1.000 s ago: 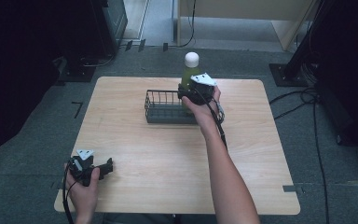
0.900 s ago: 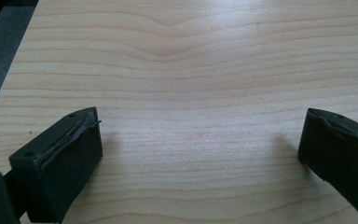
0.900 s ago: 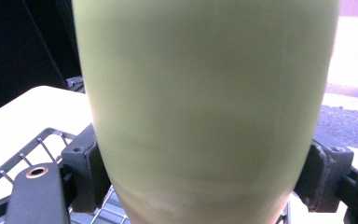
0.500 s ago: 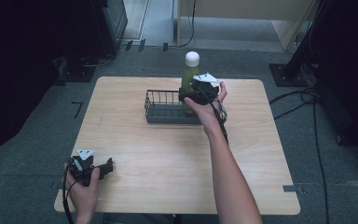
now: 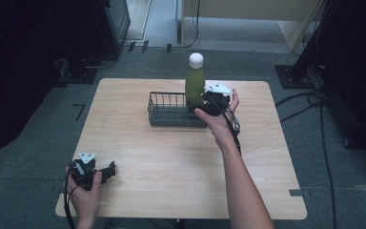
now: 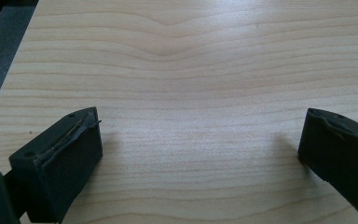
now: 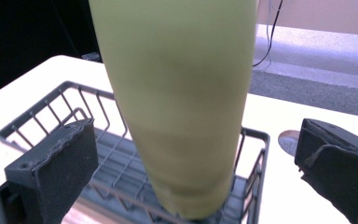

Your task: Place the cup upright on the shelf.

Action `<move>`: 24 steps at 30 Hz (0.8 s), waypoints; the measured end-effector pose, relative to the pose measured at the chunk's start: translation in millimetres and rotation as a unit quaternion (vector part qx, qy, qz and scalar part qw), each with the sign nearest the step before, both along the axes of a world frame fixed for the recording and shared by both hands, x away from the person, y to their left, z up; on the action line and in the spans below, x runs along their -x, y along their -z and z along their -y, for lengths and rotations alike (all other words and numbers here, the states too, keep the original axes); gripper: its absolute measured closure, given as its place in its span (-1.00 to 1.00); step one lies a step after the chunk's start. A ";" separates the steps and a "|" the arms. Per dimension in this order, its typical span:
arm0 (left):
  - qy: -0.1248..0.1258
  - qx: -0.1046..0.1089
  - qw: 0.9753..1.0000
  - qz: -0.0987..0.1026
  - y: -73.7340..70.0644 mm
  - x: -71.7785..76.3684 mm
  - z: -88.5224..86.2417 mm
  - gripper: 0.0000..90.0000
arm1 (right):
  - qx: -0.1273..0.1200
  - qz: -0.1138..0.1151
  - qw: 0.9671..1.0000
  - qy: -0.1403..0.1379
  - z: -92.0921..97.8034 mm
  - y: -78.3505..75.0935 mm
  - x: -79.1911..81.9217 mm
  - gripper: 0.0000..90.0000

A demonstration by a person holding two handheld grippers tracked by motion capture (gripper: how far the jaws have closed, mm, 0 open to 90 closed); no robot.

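Note:
A tall green bottle [image 5: 195,85] with a white cap stands upright at the right end of a dark wire basket [image 5: 167,116] at the back middle of the table. My right gripper [image 5: 199,106] is open just in front of it. In the right gripper view the bottle [image 7: 177,102] rises between the two spread jaws, with a gap on each side, and its base rests in the basket [image 7: 51,100]. My left gripper [image 5: 107,170] lies low at the table's front left corner. It is open [image 6: 200,144] over bare wood, with nothing between its fingers.
The light wooden table [image 5: 181,167] has rounded corners and grey floor all around it. Dark equipment and cables [image 5: 310,102] lie on the floor to the right and behind. The person's right forearm [image 5: 238,176] reaches across the middle of the table.
The right hand and gripper have shifted slightly to the right beside the bottle. The bottle stays upright in the basket. The left gripper has not moved.

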State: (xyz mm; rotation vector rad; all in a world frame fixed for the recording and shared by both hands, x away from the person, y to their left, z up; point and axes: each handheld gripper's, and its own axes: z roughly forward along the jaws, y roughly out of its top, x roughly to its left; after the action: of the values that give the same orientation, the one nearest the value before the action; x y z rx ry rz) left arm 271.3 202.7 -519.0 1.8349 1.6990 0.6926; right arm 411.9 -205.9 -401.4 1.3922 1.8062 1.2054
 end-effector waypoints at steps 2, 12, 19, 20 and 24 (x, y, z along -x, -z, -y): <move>0.000 0.000 1.000 0.000 0.0 0.0 0.0 -1.00 | 0.001 -0.001 1.000 0.000 3.5 2.4 4.3 -1.00; 0.000 0.000 1.000 0.000 0.0 0.0 0.0 -1.00 | 0.011 -0.009 1.000 0.008 21.6 15.2 27.0 -1.00; 0.000 0.000 1.000 0.000 0.0 0.0 0.0 -1.00 | 0.016 -0.015 1.000 0.012 32.9 24.6 41.4 -1.00; 0.000 0.000 1.000 0.000 0.0 0.0 0.0 -1.00 | 0.016 -0.015 1.000 0.012 32.9 24.6 41.4 -1.00; 0.000 0.000 1.000 0.000 0.0 0.0 0.0 -1.00 | 0.021 -0.019 0.999 0.019 40.9 31.7 50.6 -1.00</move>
State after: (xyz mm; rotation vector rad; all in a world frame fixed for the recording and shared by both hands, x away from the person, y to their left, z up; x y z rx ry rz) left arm 271.3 202.7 -519.0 1.8346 1.6991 0.6930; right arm 361.3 -246.9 -433.2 1.4284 1.8121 1.1236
